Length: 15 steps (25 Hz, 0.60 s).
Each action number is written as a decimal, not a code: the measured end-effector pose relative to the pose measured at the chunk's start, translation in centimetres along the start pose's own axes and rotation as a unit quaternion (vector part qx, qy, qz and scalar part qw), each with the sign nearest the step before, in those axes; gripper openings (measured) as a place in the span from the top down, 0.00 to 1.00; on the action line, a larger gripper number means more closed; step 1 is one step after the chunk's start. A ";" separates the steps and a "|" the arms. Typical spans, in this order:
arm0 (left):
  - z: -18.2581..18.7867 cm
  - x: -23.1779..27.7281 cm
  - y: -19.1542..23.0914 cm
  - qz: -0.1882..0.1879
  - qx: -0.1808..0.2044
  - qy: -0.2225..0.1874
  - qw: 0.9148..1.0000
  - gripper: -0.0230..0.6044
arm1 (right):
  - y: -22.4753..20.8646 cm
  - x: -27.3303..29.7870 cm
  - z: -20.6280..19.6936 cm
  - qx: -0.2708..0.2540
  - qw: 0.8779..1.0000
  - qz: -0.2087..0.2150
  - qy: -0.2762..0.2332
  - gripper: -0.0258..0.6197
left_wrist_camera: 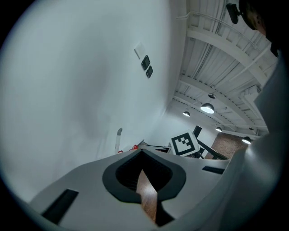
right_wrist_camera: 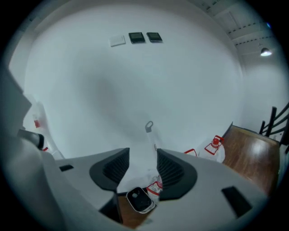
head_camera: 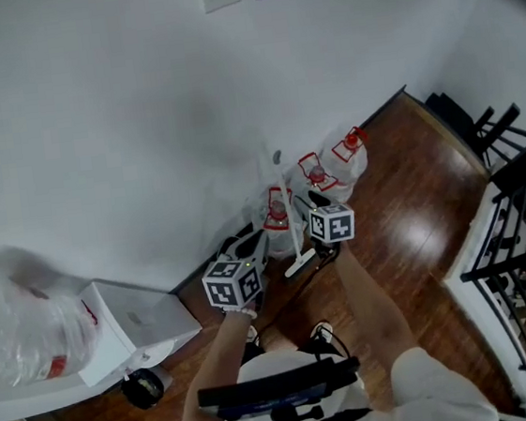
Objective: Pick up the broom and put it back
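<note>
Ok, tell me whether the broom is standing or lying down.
Standing. The broom rises against the wall, hanging loop on top; the right claw is open, not gripping it.

Right gripper (right_wrist_camera: 142, 155) jaws apart, broom (right_wrist_camera: 149, 127) beyond

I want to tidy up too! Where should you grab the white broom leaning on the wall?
Grab the broom midway up its thin handle, coming straight from the room side with a jaw on each side. It stands nearly upright against the wall, and water jugs crowd its foot. The open right gripper faces it, so probably use that one.
</note>
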State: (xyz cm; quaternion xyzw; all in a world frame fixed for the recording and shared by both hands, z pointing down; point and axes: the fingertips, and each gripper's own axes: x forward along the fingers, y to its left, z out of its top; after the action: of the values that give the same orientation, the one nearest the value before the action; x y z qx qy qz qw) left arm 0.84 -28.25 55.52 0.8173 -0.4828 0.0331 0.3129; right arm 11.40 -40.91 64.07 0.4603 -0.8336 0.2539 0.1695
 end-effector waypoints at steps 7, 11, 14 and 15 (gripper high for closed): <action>0.6 0.9 2.6 0.011 -0.020 -0.001 1.000 0.99 | -0.5 8.4 0.9 -0.045 0.998 -0.016 0.032 0.61; 1.1 0.4 3.4 0.018 -0.035 -0.016 0.999 0.99 | -0.9 11.8 1.5 -0.056 0.997 -0.031 0.042 0.61; 0.9 -0.4 3.9 0.025 -0.045 -0.023 0.998 0.99 | -1.1 13.6 2.1 -0.074 0.995 -0.044 0.051 0.61; 0.7 -0.7 4.2 0.028 -0.048 -0.024 0.998 0.99 | -1.2 14.1 2.3 -0.080 0.994 -0.047 0.054 0.61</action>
State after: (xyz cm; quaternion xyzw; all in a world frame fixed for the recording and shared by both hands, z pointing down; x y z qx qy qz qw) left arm -3.11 -29.54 56.70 0.7877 -0.5143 -0.0012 0.3391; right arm 4.96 -52.37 69.80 0.4696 -0.8183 0.2030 0.2620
